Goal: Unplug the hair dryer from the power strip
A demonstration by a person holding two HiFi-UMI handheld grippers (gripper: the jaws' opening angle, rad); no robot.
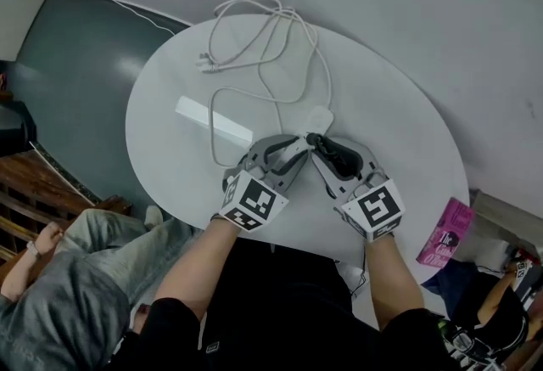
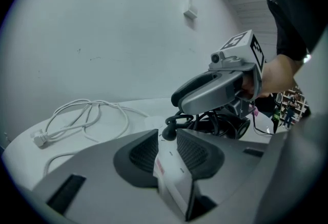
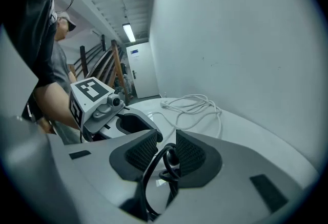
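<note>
Step in hand: both grippers are lining up on the joint; the plug (image 3: 172, 158) looks seated in the power strip (image 2: 171, 179), so the pull seems yet to come.
Left gripper (image 2: 167, 138): jaws wide, straddling the white strip; I see no firm pinch on it.
Right gripper (image 3: 166, 136): jaws partly apart around the black plug and a loop of its cord, with a gap at one pad, so it grips nothing.
Where things are: the strip lies near the middle of the table (image 1: 170, 157), between the two grippers. The hair dryer (image 2: 237, 128) lies just right of it, mostly under the right gripper. The white cable (image 1: 254, 30) lies coiled on the far side.
Strip's axis: its long axis runs from near-left to far-right, along the left gripper's line, with the plug at the far end.
Plug's direction: it stands up from the strip's top face, and its cord curls away right towards the dryer.
Next move calls for: the left jaws to close on the strip's sides and brace it. The right jaws should close on the plug body, not the cord, then draw straight off the face without twisting.
</note>
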